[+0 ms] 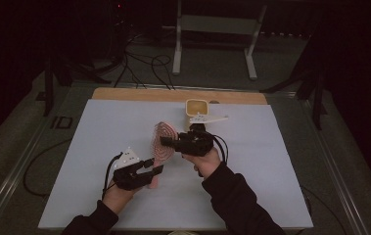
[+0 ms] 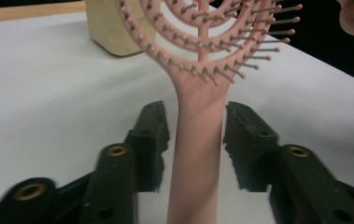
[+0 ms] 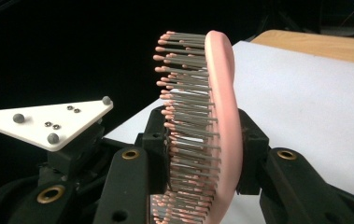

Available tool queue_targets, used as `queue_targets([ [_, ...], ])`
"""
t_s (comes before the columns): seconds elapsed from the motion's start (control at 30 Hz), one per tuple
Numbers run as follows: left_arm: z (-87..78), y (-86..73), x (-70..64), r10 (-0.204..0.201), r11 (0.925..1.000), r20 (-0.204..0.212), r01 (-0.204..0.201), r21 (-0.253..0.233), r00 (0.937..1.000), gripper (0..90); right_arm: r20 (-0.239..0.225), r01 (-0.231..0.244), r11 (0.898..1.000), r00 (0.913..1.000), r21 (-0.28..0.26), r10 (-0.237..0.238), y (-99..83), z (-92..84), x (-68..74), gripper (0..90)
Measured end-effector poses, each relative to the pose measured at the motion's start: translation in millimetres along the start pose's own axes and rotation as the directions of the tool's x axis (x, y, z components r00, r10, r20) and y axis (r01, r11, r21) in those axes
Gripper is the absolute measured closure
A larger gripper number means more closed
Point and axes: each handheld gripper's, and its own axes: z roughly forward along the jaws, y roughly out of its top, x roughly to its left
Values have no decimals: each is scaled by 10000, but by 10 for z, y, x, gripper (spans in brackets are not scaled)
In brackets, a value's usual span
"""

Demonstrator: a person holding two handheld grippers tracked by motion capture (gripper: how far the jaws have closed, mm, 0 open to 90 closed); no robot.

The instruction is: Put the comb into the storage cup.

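A pink hairbrush with a round, open-ribbed head is held off the white table, bristles toward the left. My right gripper is shut on the head, one jaw against the bristles and the other on the back. The left gripper sits lower at the handle, its jaws open on either side with a gap on each. The left gripper's grey plate lies to the left in the right gripper view.
A yellow square cup stands at the back of the white sheet, just beyond the right gripper, and appears again as a yellow cup. A wooden table edge runs behind it. Cables and a metal stand are on the floor beyond.
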Motion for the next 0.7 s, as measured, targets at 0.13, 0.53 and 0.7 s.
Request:
queue_targets([
  [0.13,-25,7,32,-16,9999,-188,20,166,9998,481,14,24,10000,10000,-64,-24,21,-34,-11,646],
  [0.53,-40,10,17,427,9949,-439,-385,938,9981,301,163,350,9993,9993,-163,-348,100,-129,-22,646],
  [0.7,-51,3,49,468,9925,-291,-433,1140,9985,222,267,453,9985,9987,-291,-445,142,-180,-31,646],
])
